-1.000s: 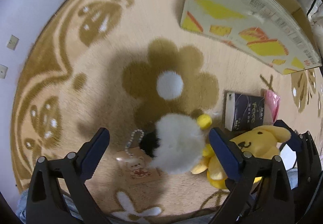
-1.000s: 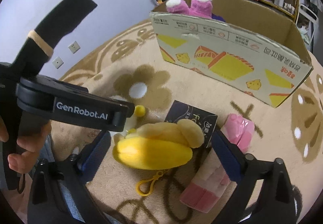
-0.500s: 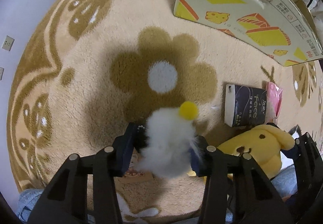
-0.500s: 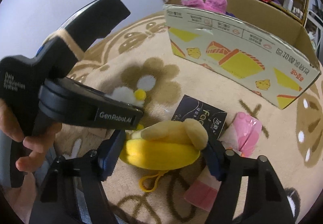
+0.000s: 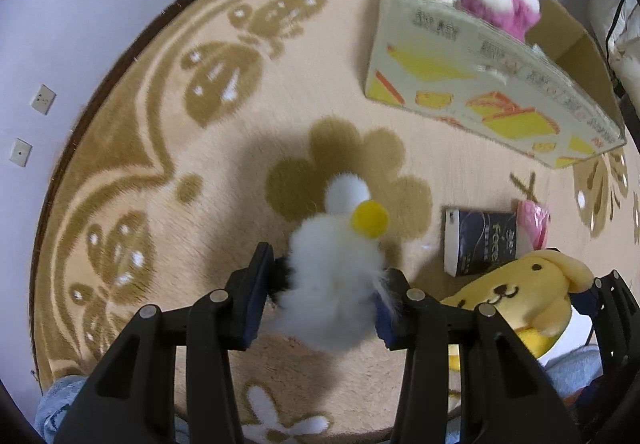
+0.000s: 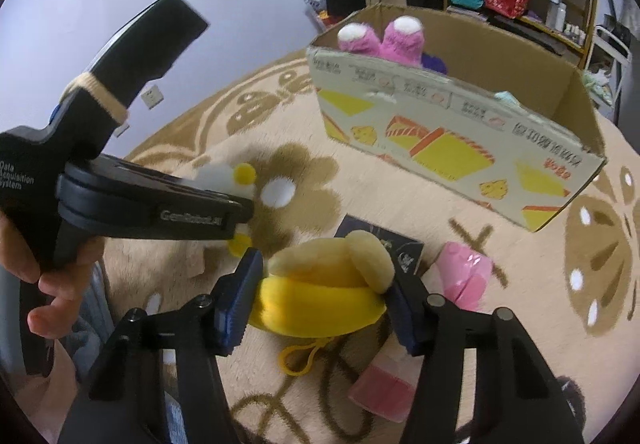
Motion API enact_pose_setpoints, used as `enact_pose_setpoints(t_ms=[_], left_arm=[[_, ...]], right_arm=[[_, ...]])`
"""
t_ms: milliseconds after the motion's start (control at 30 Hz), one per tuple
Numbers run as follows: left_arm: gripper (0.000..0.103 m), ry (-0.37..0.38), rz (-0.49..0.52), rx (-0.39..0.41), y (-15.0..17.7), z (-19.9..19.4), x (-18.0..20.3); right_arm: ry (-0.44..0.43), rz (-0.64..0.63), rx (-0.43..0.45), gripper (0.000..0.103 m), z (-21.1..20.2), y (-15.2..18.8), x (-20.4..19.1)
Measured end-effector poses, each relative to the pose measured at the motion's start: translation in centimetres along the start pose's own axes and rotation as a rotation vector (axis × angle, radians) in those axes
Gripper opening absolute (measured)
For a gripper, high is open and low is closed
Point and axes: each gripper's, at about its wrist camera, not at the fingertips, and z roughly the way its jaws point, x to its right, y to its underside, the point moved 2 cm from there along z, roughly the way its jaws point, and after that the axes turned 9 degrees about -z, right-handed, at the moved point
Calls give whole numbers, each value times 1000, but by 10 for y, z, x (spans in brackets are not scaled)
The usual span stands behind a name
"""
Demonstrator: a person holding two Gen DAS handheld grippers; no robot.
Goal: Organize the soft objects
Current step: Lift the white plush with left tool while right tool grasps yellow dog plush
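We have the left gripper (image 5: 320,304) pinched on the white fluffy toy (image 5: 332,284), both pads sunk into its fur, its yellow pom-pom (image 5: 370,219) poking out at the far end above the beige rug (image 5: 160,184). The right gripper (image 6: 320,300) has just been closing and its blue pads now press both ends of the yellow plush dog (image 6: 324,292), whose key loop (image 6: 300,358) trails near on the rug. Just beyond the dog lies a dark tissue pack (image 6: 384,240), with a pink packet (image 6: 464,276) to its right. Farther off stands the open cardboard box (image 6: 452,136), a pink plush (image 6: 380,40) showing over its left rim. At left, a hand (image 6: 52,284) grips the left tool's handle.
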Motion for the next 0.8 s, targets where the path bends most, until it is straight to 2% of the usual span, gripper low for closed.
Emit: enact_pose_setpoints(t_ms=[200,333,467,567,800], left_arm=[[43,-18,-9,102,-6,-24,-9],[43,-13,-4,170,-5,-38,0],[43,-53,11,216,-8,-48,1],[43,-41,15,258,-11,-58,1],[43,-17,19,440,-18,-96,6]], right_arm=[[30,28,44,61,-15,-4,9],[34,47,97,60,-28,-10,13],[61,55,133,60,-37,-14,16],[78,71,162,60,-45,-16,19],[117,89,263,60,-67,-31,30]])
